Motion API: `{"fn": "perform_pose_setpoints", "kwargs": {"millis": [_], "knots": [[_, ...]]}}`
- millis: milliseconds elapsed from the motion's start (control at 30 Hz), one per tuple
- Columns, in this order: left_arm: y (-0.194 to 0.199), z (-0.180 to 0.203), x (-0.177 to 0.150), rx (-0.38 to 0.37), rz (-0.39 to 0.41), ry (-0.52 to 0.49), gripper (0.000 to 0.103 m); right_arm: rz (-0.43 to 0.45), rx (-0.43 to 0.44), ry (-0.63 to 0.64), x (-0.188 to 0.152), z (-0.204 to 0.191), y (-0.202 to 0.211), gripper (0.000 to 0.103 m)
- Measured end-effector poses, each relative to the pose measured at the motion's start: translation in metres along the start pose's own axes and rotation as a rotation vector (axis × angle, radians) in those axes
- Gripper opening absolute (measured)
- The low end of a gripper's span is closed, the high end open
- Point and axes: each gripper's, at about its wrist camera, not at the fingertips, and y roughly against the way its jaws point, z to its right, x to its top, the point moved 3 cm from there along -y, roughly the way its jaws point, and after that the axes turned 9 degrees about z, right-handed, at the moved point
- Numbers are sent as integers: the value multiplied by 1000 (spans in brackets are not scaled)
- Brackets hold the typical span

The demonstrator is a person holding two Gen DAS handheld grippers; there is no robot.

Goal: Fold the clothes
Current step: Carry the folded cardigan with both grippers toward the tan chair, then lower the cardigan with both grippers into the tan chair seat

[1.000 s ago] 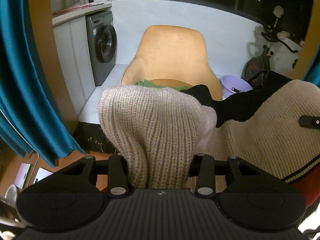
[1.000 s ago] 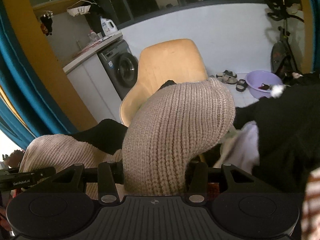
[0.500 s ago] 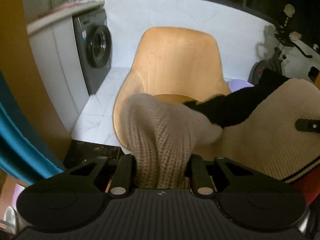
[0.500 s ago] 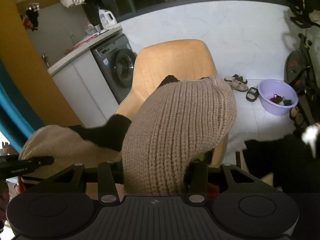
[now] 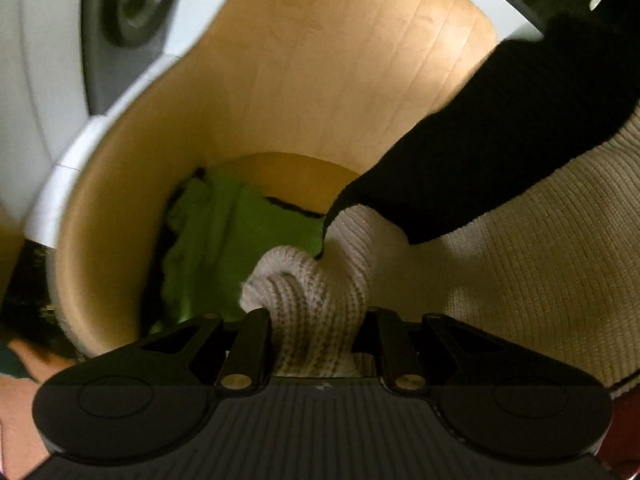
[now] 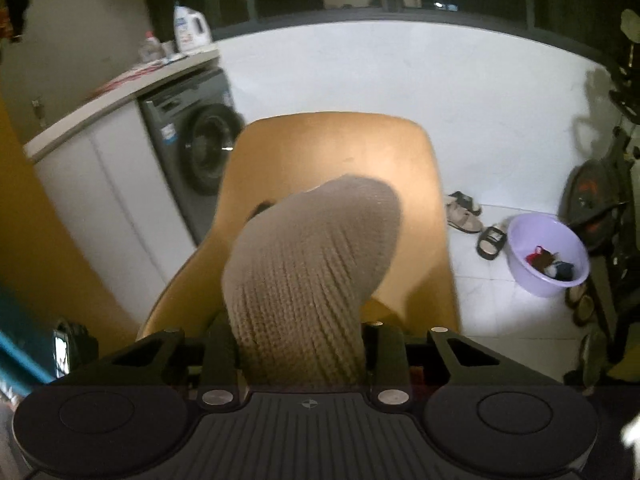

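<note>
In the left wrist view, the left gripper (image 5: 318, 336) was clamped on a bunched fold of the beige knit sweater (image 5: 540, 264), whose black band (image 5: 500, 132) ran up toward 1 o'clock. A second before, that camera had looked level across the room; now it tipped down into the tan chair (image 5: 304, 80), so close that the shell filled the frame. A green garment (image 5: 224, 240) lay crumpled on the seat at about 10 o'clock from the fingers, with the sweater's gripped corner just above it.

In the right wrist view, the right gripper (image 6: 298, 360) was likewise closed on a thick hump of the sweater (image 6: 316, 264), held above the chair (image 6: 332, 148). The dark clothing that had crowded its right edge earlier was gone from sight, leaving the purple basin (image 6: 532, 276) at 3 o'clock in plain view on the floor.

The swing suggested the sweater, carried between both grippers, was being brought to the chair, probably to be laid down; whether it was already folded could not be told.
</note>
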Motion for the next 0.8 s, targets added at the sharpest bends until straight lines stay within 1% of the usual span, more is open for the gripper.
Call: {"fn": "perform_pose_setpoints", "kwargs": {"millis": [67,133,167,233,267,300,367,400,500,567,667,800], "knots": [[-30,2,-7,-18,-73,-18,16,-41,-41,-3,-6,17,-31,27],[-59,2,-24,-7,-151,-59,17,-82,-81,-7,-11,33,-62,27],[-69,1,-32,-4,-182,-78,21,-102,-101,-8,-14,41,-78,27],[-80,-3,-47,0,-234,-110,40,-143,-142,-11,-20,58,-109,27],[-81,-7,-54,3,-253,-119,62,-166,-164,-15,-25,67,-124,28],[-81,-12,-60,4,-270,-125,77,-198,-192,-28,-38,81,-139,28],[-80,-20,-73,-27,-302,-121,79,-260,-248,-66,-63,106,-160,28],[-81,-22,-78,-48,-322,-110,79,-271,-265,-82,-74,116,-162,28],[-85,-21,-88,-95,-366,-97,79,-264,-265,-116,-96,135,-152,28],[-89,-12,-92,-110,-377,-120,79,-263,-249,-122,-102,142,-148,28],[-99,-4,-103,-118,-394,-137,84,-263,-236,-122,-108,151,-144,28],[-116,0,-120,-96,-403,-129,86,-254,-233,-122,-113,158,-137,28]]}}
